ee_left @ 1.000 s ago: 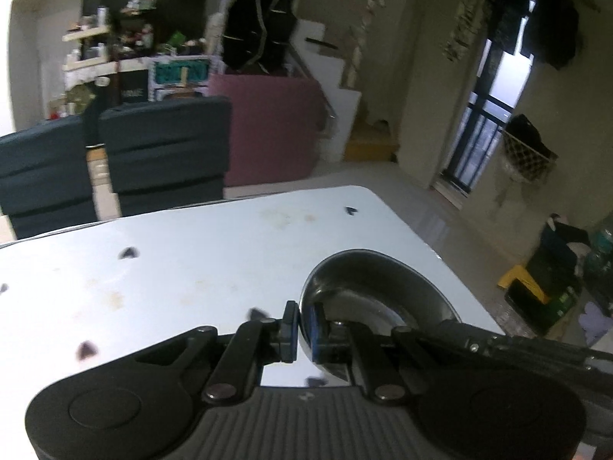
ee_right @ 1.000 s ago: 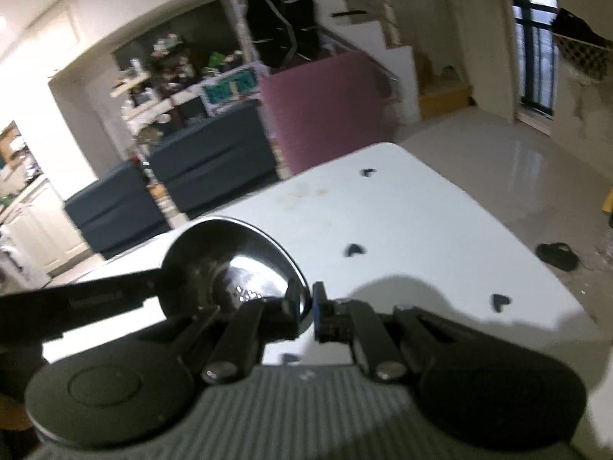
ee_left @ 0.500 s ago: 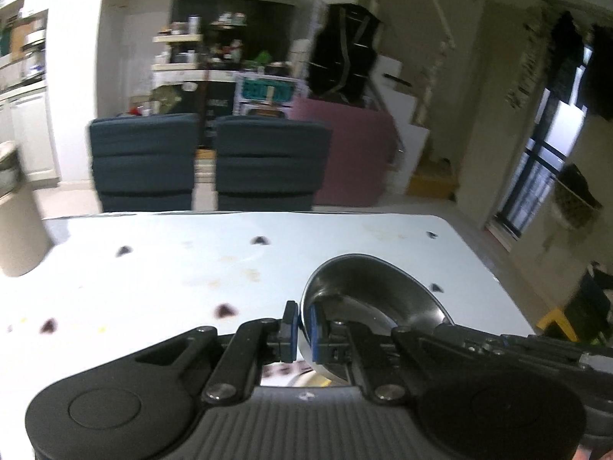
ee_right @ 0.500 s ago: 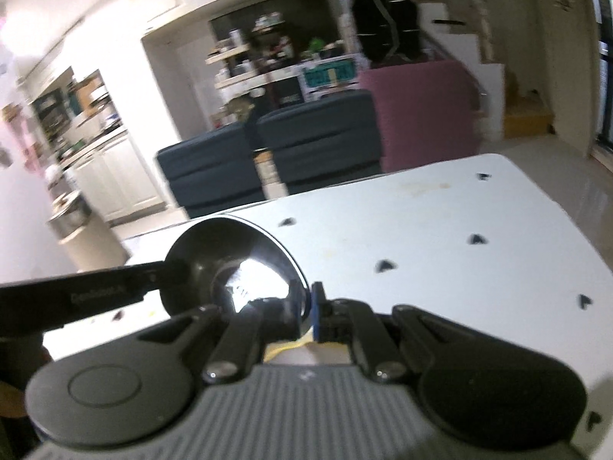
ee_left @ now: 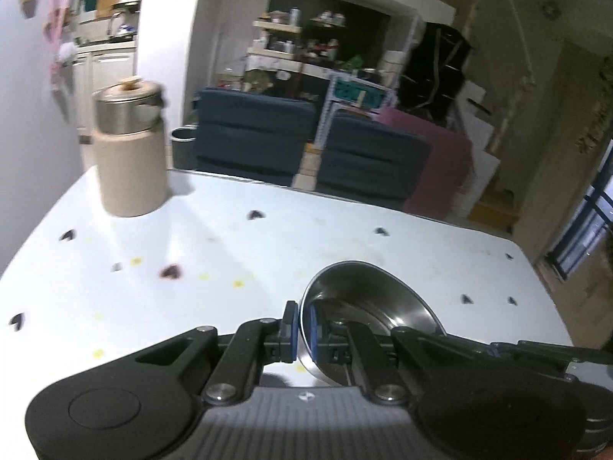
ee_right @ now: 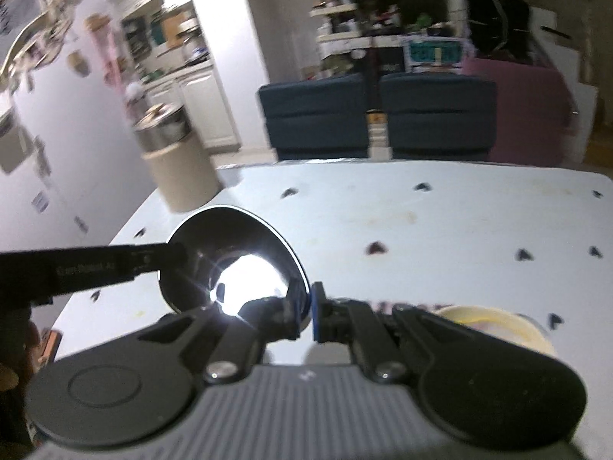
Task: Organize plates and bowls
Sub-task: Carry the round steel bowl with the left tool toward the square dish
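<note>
1. both claws grip one steel bowl (ee_left: 369,306) by opposite rim edges, above the white counter (ee_left: 268,253). left claw (ee_left: 300,329) is pinched tight on the near-left rim; right claw (ee_right: 306,312) is pinched on the rim's right side in its own view. the bowl is tilted, its hollow facing the cams.
2. risk: thin rim + slick metal + narrow pads. if the two hands drift apart or twist out of sync, the rim could slide out of one claw and the bowl would swing or drop onto the counter.
3. risk: beige canister (ee_left: 132,168) w/ a steel pot (ee_left: 126,109) on top stands at the counter's far left. a wide sweep that way could clip it and topple the pot.
4. risk: a pale yellow bowl (ee_right: 494,324), i think, sits just behind the right claw, mostly hidden. lowering blind there could knock it.
5. both views are blurred, so grip depth on the rim is hard to judge.
</note>
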Action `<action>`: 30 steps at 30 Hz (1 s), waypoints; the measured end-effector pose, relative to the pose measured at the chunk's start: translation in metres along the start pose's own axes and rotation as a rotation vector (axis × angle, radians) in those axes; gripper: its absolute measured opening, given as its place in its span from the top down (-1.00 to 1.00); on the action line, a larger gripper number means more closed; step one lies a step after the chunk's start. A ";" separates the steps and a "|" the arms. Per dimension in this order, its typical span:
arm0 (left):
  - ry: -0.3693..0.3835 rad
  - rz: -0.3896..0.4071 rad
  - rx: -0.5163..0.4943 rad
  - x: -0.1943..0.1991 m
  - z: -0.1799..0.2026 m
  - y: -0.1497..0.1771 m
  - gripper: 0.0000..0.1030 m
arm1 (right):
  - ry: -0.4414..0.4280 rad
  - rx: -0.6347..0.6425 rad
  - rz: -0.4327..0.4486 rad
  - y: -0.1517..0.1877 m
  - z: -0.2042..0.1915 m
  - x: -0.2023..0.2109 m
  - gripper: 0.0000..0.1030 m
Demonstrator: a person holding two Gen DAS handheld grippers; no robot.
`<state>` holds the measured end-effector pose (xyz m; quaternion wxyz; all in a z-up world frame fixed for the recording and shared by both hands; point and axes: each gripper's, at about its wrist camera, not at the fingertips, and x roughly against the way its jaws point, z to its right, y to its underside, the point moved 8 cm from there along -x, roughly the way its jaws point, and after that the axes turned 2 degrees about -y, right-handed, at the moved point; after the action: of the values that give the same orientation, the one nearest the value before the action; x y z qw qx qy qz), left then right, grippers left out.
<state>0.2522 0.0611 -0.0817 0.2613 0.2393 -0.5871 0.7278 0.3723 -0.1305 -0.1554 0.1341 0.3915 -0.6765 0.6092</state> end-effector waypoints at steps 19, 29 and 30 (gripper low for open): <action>-0.116 -0.145 -0.002 -0.012 -0.077 0.045 0.88 | -0.133 0.079 -0.226 0.053 -0.075 -0.037 0.84; -0.147 -0.224 -0.004 -0.042 -0.090 0.055 0.88 | -0.154 0.079 -0.323 0.072 -0.089 -0.056 0.81; -0.152 -0.231 -0.010 -0.046 -0.091 0.056 0.88 | -0.155 0.083 -0.333 0.074 -0.090 -0.058 0.81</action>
<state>0.2456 0.1358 -0.1704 0.2994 0.3586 -0.5774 0.6696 0.3324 -0.0295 -0.2273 0.1643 0.5490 -0.5850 0.5739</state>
